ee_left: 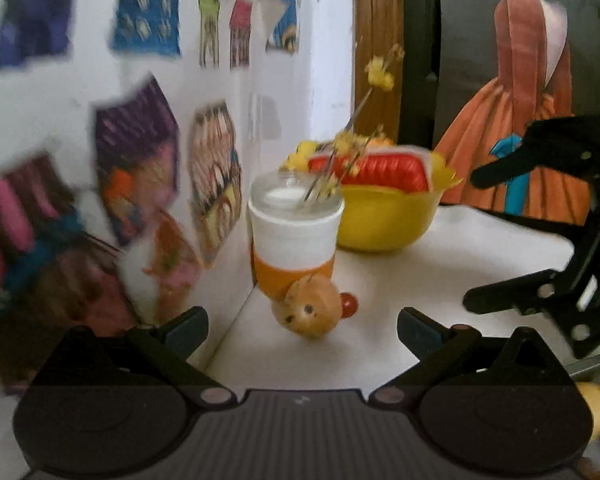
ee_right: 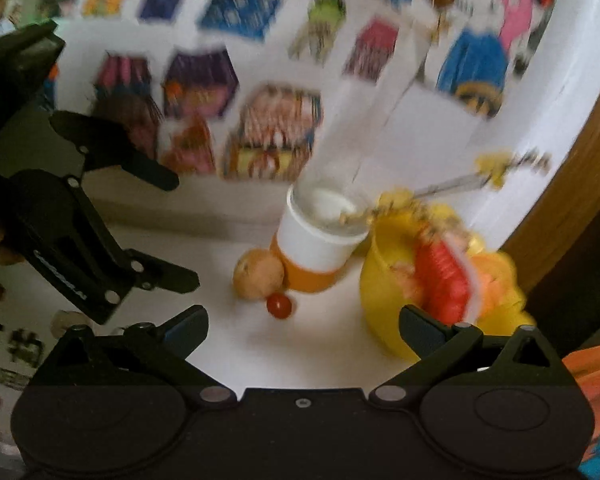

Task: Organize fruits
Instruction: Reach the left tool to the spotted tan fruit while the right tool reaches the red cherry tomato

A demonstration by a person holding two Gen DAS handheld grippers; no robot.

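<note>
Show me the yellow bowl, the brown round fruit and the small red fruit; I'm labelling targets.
yellow bowl (ee_left: 384, 220): left wrist view, front wall.
brown round fruit (ee_right: 258, 275): right wrist view, middle.
small red fruit (ee_right: 279, 306): right wrist view, middle.

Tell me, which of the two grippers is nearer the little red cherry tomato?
Probably the left gripper, though it is close. It faces the cherry tomato, which peeks from behind the brown fruit. The right gripper also faces it across bare table.
</note>
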